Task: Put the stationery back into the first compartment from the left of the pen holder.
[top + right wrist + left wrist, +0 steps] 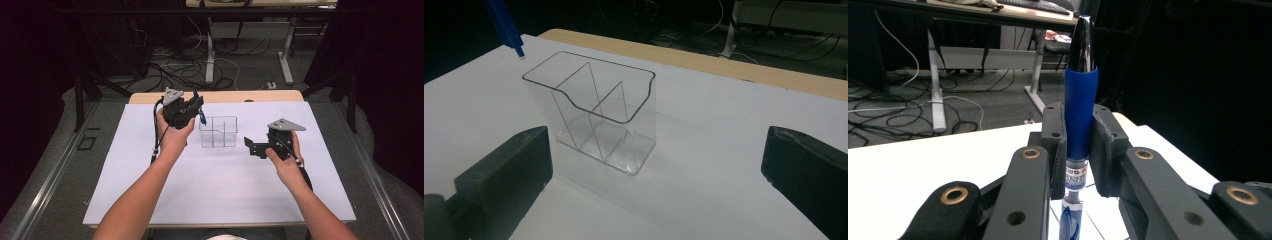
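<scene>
Left hand-held gripper (196,111) clamps blue pen (1080,100) upright, tip down just beside clear divided holder (594,117) on white surface (210,185), likely for dropping in. Right hand-held gripper (252,145) gapes wide, holding nothing, near holder, perhaps to steady it.

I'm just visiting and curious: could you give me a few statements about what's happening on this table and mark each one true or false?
1. The left gripper has its jaws closed on a blue pen. True.
2. The right gripper is holding the clear organizer. False: its jaws stand wide apart with nothing between them, short of the organizer.
3. The organizer is empty. True: its compartments hold nothing.
4. The organizer lies tipped on its side. False: it stands upright on the white sheet.
5. The pen is already in a compartment. False: it hangs in the jaws beside the organizer's rim.
</scene>
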`<state>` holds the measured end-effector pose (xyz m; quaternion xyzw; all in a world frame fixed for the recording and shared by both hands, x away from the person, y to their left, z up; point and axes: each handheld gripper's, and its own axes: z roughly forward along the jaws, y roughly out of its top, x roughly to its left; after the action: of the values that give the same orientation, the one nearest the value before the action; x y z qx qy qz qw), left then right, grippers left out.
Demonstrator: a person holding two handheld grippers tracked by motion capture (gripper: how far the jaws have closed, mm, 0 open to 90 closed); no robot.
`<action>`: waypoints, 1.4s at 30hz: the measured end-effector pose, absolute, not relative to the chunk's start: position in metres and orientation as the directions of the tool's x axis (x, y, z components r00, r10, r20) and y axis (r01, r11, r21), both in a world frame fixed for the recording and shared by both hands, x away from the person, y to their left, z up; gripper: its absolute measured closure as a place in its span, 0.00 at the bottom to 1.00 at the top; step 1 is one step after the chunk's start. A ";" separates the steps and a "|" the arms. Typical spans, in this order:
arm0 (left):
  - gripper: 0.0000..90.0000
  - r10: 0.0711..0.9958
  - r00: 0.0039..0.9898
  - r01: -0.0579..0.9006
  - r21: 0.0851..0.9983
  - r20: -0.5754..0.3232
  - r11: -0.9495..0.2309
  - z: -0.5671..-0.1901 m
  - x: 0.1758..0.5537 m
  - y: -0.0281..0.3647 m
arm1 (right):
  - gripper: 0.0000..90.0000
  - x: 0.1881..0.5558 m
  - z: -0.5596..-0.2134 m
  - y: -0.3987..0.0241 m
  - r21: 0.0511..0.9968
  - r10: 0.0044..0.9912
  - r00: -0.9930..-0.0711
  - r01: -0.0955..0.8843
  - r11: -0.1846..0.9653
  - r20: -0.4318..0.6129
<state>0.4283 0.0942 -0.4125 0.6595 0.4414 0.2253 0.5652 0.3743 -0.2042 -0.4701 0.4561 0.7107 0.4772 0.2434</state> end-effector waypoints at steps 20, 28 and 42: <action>0.88 0.873 0.465 0.357 0.934 -0.148 -0.031 -0.433 0.447 0.078 | 0.00 0.379 -0.486 -0.218 0.887 0.906 -0.411 0.450 0.104 0.103; 0.88 0.882 0.449 0.391 0.919 -0.144 -0.050 -0.442 0.452 0.074 | 0.00 0.380 -0.488 -0.217 0.882 0.903 -0.417 0.458 0.112 0.102; 0.88 0.884 0.451 0.426 0.900 -0.123 -0.093 -0.456 0.455 0.069 | 0.00 0.380 -0.487 -0.217 0.880 0.902 -0.418 0.463 0.107 0.110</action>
<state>0.4549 0.0687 -0.4556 0.7004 0.4678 0.2360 0.4847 0.3799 -0.2169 -0.4873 0.4840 0.7049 0.4605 0.2383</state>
